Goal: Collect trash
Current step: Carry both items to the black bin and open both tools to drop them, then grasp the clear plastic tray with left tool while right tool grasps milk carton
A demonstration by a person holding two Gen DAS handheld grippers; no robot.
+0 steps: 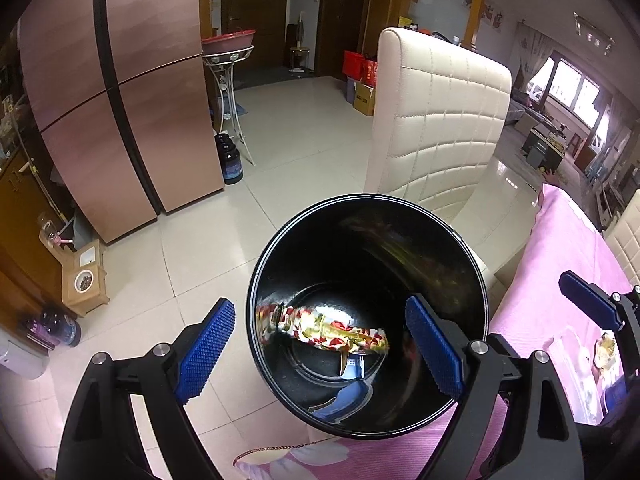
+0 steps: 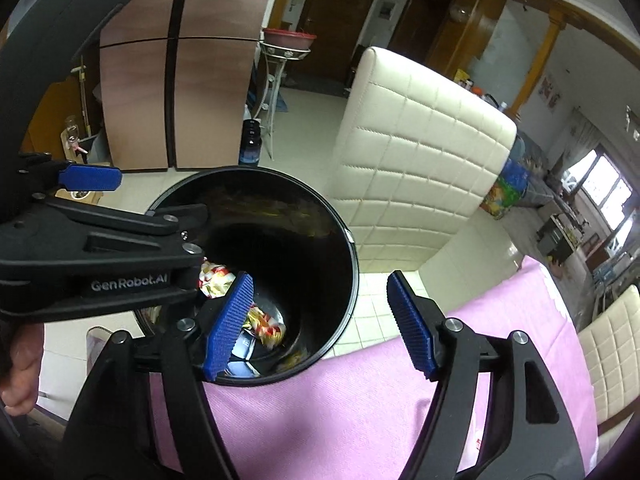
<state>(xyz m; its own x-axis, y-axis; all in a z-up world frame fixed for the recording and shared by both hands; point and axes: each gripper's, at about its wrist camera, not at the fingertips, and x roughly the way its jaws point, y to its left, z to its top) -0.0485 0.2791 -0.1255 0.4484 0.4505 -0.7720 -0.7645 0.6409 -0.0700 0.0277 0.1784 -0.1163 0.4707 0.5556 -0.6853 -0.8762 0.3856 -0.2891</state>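
Wrapper dropped in the bin; more trash may remain.

I see the crumpled red-and-gold foil wrapper (image 1: 332, 330) lying on the floor of the round glossy black bin (image 1: 256, 280) beside the pink tablecloth's (image 2: 340, 400) edge. My left gripper (image 1: 320, 344) and right gripper (image 2: 320, 326) both stand wide, holding nothing.

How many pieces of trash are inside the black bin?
2 that I can see: a red-and-gold wrapper lying across the bottom of the black bin, and a blue piece under it. More may be hidden.
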